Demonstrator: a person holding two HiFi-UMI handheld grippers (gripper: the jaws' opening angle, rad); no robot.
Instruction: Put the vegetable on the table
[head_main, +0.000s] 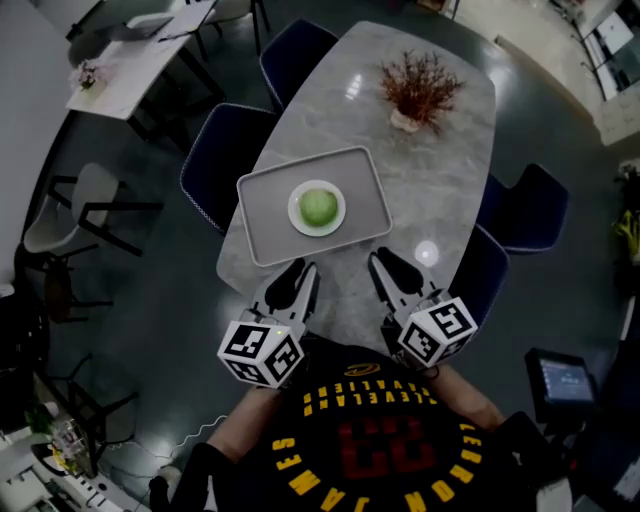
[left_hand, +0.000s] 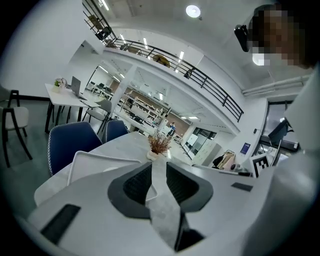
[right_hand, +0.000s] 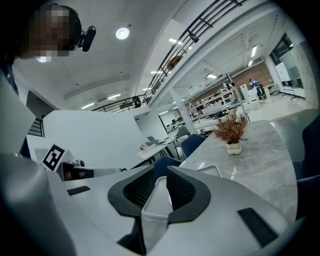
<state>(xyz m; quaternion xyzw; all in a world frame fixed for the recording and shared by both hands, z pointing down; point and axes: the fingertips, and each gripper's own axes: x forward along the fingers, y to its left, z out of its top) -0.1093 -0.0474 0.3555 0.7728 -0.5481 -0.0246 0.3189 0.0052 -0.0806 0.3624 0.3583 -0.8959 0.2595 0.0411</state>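
A round green vegetable (head_main: 318, 207) lies on a small white plate (head_main: 298, 222) in the middle of a grey tray (head_main: 262, 200) on the marble table (head_main: 440, 180). My left gripper (head_main: 296, 278) hovers at the table's near edge, just short of the tray's front rim. To the right of it, my right gripper (head_main: 383, 266) sits at the same edge. In both gripper views the jaws stand a narrow gap apart with nothing between them: left gripper (left_hand: 156, 165), right gripper (right_hand: 161, 180). Neither gripper view shows the vegetable; only the tray rim (left_hand: 95, 157) (right_hand: 212, 169) shows.
A dried reddish plant in a white pot (head_main: 418, 90) (left_hand: 159, 145) (right_hand: 231, 132) stands at the table's far end. Blue chairs (head_main: 225, 150) (head_main: 530, 205) flank the table on both sides. A white desk (head_main: 130, 60) stands at the far left.
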